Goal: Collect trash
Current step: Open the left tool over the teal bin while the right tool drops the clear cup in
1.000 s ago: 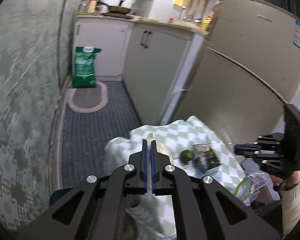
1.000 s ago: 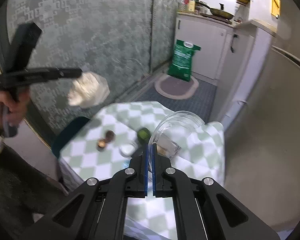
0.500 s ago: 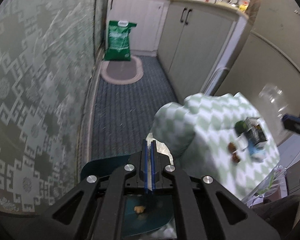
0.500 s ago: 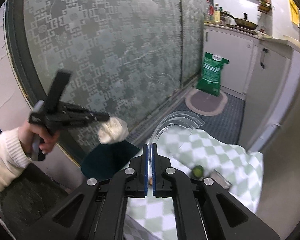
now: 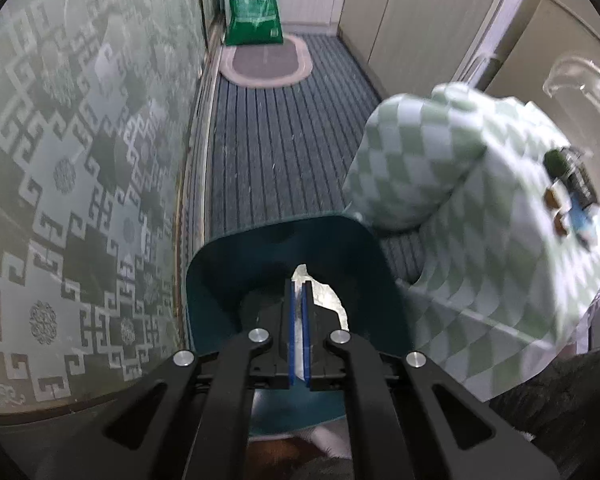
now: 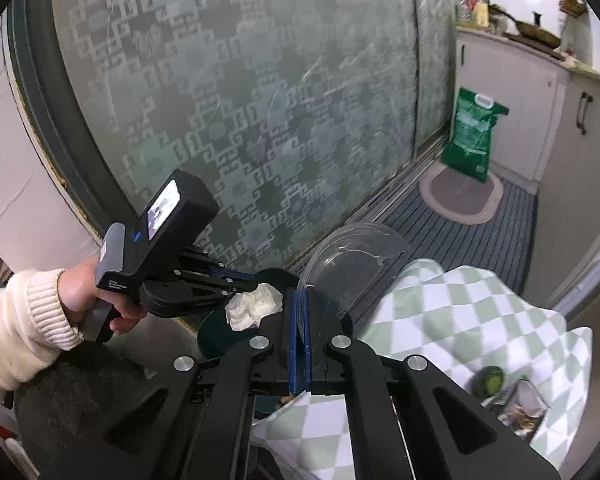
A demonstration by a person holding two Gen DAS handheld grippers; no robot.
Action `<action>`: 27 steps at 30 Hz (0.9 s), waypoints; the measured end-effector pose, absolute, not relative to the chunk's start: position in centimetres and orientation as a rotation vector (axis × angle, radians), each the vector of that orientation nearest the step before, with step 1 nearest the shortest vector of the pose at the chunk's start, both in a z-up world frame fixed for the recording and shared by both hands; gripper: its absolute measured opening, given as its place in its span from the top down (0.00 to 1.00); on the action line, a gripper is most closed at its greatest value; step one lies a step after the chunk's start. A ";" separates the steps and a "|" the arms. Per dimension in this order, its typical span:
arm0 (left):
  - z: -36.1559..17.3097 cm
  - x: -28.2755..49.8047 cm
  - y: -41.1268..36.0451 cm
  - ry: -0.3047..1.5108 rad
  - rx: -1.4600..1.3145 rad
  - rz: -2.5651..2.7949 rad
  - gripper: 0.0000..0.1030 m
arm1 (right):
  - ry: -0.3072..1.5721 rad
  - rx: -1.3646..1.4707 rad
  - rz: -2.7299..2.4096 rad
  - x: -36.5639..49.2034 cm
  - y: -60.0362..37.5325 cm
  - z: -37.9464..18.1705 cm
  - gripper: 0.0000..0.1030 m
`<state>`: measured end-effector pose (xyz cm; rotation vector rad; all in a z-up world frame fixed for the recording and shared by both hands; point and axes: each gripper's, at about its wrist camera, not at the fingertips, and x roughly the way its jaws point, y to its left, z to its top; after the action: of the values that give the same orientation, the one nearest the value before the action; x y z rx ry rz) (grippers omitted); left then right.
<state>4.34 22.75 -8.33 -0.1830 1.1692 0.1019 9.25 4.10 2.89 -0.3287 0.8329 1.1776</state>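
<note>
My left gripper point(image 5: 298, 286) is shut on a crumpled white tissue point(image 5: 325, 298) and holds it over the open dark teal bin point(image 5: 236, 264). The right wrist view shows that gripper point(image 6: 256, 286) with the tissue point(image 6: 252, 306) above the bin point(image 6: 216, 338). My right gripper point(image 6: 300, 300) is shut on the rim of a clear plastic lid point(image 6: 356, 264), held above the bin's edge. On the green-checked tablecloth point(image 6: 480, 320) lie a dark green round thing point(image 6: 488, 378) and a snack wrapper point(image 6: 524, 408).
A patterned frosted glass door point(image 6: 240, 100) runs along the left. A green sack point(image 6: 474, 134) stands on an oval mat point(image 6: 460, 198) by white cabinets point(image 6: 512, 96). Striped grey floor point(image 5: 284, 140) lies between door and table.
Both grippers swung left from the table toward the bin. The left gripper carried the tissue down over the bin's opening. The right gripper brought the clear lid along.
</note>
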 end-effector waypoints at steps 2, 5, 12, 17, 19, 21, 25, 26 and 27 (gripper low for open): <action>-9.2 4.2 23.0 1.209 -0.182 0.097 0.96 | 0.855 -0.347 1.184 9.1 5.0 2.3 0.97; -10.4 4.1 23.0 1.257 -0.170 0.096 0.93 | 0.889 -0.372 1.192 8.8 6.3 1.3 0.97; -9.8 3.5 23.3 1.235 -0.166 0.101 0.79 | 0.952 -0.406 1.204 8.7 8.0 -0.7 0.97; -7.6 3.1 23.4 1.153 -0.173 0.101 0.77 | 0.992 -0.429 1.202 8.7 9.0 -2.0 0.97; -6.5 2.8 23.7 1.110 -0.175 0.112 0.76 | 1.002 -0.437 1.205 8.6 9.4 -2.4 0.97; -5.5 2.6 23.9 1.073 -0.181 0.120 0.76 | 1.012 -0.443 1.213 8.4 9.8 -2.8 0.97; -3.5 2.1 24.4 0.991 -0.197 0.138 0.69 | 1.036 -0.466 1.229 7.8 10.7 -3.8 0.98; -3.2 2.0 24.5 0.975 -0.196 0.138 0.68 | 1.045 -0.471 1.235 7.6 11.0 -4.1 0.97; -2.8 1.9 24.5 0.957 -0.194 0.140 0.68 | 1.052 -0.479 1.240 7.4 11.2 -4.4 0.97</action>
<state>1.92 24.51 -2.84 -0.1940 0.9568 0.1396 7.36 11.22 -4.45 -0.4788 1.0519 1.2398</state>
